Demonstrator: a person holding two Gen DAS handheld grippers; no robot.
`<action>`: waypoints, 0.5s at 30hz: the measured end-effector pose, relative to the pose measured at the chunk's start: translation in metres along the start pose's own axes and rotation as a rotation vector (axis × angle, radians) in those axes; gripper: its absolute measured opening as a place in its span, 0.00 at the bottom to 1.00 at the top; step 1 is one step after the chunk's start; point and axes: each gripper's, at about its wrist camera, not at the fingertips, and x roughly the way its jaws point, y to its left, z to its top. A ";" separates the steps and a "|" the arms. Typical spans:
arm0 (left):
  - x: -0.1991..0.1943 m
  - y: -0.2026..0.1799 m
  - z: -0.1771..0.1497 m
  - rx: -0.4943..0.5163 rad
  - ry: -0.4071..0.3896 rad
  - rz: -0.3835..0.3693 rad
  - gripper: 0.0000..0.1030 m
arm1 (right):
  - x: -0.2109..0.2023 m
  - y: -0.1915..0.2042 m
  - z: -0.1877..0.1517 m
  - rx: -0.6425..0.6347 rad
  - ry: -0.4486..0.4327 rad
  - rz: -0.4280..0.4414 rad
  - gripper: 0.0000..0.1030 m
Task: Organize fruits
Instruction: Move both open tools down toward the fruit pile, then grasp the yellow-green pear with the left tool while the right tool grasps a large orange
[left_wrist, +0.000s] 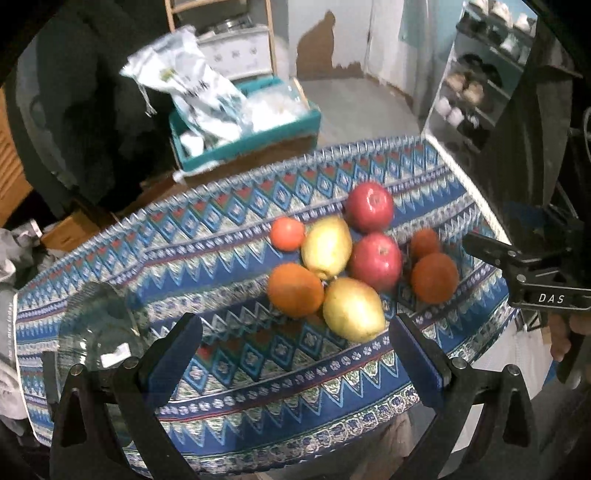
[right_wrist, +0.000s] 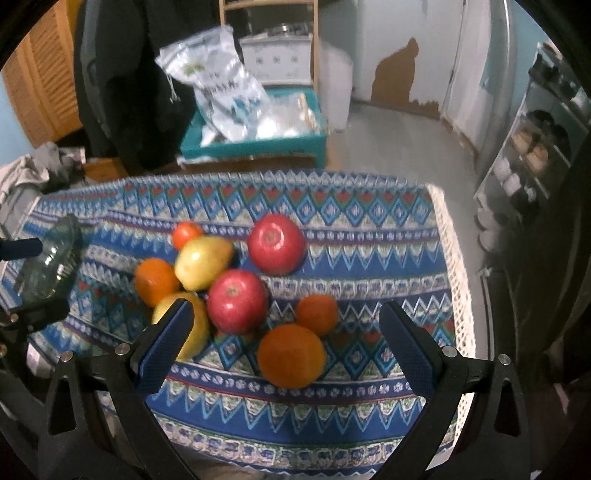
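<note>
A cluster of fruit lies on a blue patterned tablecloth (left_wrist: 236, 258): two red apples (left_wrist: 369, 206) (right_wrist: 236, 301), two yellow pears (left_wrist: 352, 308) (right_wrist: 203, 262), and several oranges (left_wrist: 295, 290) (right_wrist: 291, 354). A clear glass bowl (left_wrist: 98, 328) stands to the left; it also shows in the right wrist view (right_wrist: 51, 262). My left gripper (left_wrist: 295, 354) is open and empty, just short of the near pear. My right gripper (right_wrist: 286, 349) is open and empty, with the near orange between its fingers' line; its body shows in the left wrist view (left_wrist: 532, 273).
A teal box (right_wrist: 255, 147) with white plastic bags stands on the floor beyond the table. A shelf rack (left_wrist: 476, 74) of dishes stands at the right. The cloth's lace edge (right_wrist: 454, 266) marks the table's right side.
</note>
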 end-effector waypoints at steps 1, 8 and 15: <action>0.005 -0.002 0.000 0.002 0.013 -0.004 0.99 | 0.006 -0.002 -0.002 0.003 0.020 0.002 0.97; 0.047 -0.015 0.000 -0.015 0.121 -0.045 0.99 | 0.047 -0.009 -0.015 -0.011 0.129 -0.009 0.97; 0.081 -0.024 -0.002 -0.039 0.198 -0.059 0.99 | 0.079 -0.010 -0.029 -0.034 0.226 -0.008 0.93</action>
